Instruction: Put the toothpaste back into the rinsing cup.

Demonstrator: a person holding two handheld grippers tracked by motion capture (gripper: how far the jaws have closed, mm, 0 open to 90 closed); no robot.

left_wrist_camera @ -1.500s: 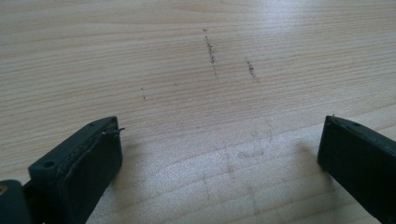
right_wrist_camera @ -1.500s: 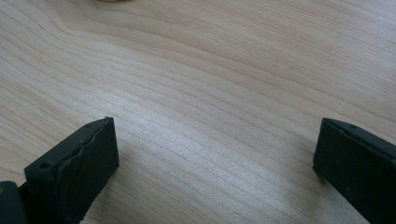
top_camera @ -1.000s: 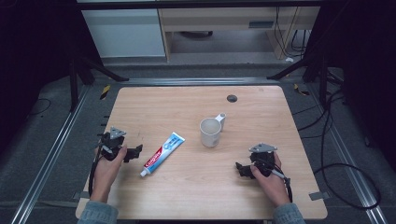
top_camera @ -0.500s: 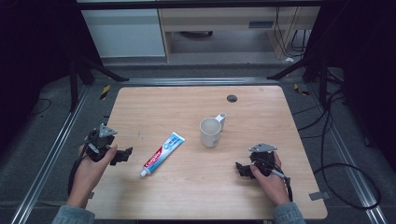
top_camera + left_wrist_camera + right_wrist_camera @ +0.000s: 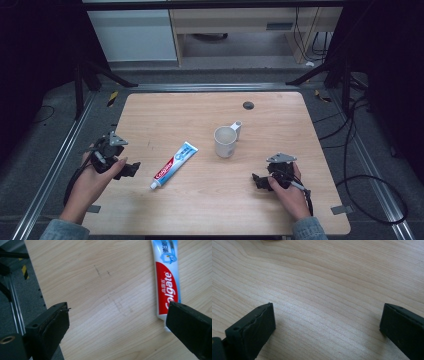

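With both hand-held grippers spread wide and empty, the left hand-held gripper (image 5: pixel 131 169) was judged best closed squarely across the toothpaste tube (image 5: pixel 175 164).

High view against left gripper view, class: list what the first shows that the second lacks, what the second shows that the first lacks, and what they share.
High view alone: the white cup with a side handle, the small dark round disc, the right gripper with its jaws apart, and both forearms. Left gripper view alone: faint dark scuff marks on the wood and the strip of grey floor with a metal rail. Shared: the light wooden table, the red, white and blue toothpaste tube lying flat, and the open left gripper.
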